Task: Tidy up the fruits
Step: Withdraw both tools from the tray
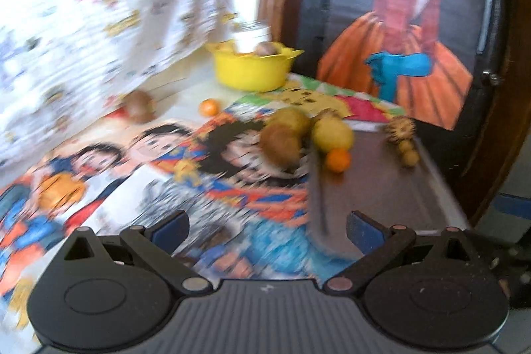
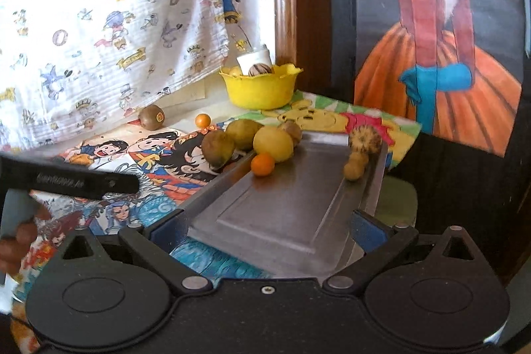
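Nearest my right wrist camera, my right gripper [image 2: 267,229] has its fingers spread wide with nothing between them, poised over the near end of the metal tray [image 2: 285,208]. My left gripper [image 1: 267,228] is likewise spread apart and empty above the cartoon-print cloth [image 1: 139,175], though that view is blurred. Beyond, a yellow bowl [image 2: 260,88] stands at the back with a round brown fruit inside. Clustered at the tray's far left edge I see a yellow fruit [image 2: 272,143], a brown fruit [image 2: 218,148] and a greenish fruit [image 2: 242,132]. A small orange fruit [image 2: 262,164] lies on the tray just beside them. Farther left, well apart, a kiwi [image 2: 151,117] rests on the cloth.
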Available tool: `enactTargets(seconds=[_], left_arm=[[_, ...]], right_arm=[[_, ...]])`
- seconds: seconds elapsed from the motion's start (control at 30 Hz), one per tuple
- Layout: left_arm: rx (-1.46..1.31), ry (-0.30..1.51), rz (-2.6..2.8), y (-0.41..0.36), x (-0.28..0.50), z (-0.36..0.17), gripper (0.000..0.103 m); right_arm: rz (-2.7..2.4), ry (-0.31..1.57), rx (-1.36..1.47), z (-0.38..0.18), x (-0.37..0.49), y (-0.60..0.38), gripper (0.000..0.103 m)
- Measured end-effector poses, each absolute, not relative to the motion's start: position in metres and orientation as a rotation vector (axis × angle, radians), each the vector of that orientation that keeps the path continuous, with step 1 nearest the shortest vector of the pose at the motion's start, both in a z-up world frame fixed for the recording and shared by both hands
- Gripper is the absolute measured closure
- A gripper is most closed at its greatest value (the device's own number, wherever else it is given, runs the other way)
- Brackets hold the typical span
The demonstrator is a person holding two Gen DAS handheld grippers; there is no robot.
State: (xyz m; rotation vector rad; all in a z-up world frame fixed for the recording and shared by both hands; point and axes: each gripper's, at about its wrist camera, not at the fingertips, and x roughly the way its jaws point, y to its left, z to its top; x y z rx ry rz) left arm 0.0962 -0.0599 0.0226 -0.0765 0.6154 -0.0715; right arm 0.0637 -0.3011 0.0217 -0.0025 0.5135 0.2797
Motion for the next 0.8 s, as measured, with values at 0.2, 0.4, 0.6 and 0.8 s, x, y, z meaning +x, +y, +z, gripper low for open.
enactTargets(seconds=[0.2,0.4,0.6,0.8], left_arm=[[-0.087,0.644,-0.016,-0.037,0.072,0.015,0.000],[-0.115,0.653,0.025,-0.020,0.065,0.014,0.000],[-0.130,0.666,0.057,-0.007,0.063,0.009,0.000],[-0.152,0.680,0.100,0.007,0.061,0.005,0.000]], right_arm=[[0.294,0.557,0.014,0.013,0.054,-0.290,0.001],[0.336,0.591,-0.014,0.006,0.049,-0.271,0.001],[0.379,0.614,-0.048,0.001,0.048,-0.257,0.001],[0.439,0.632,-0.085,-0.004,0.051,-0.243,0.001]])
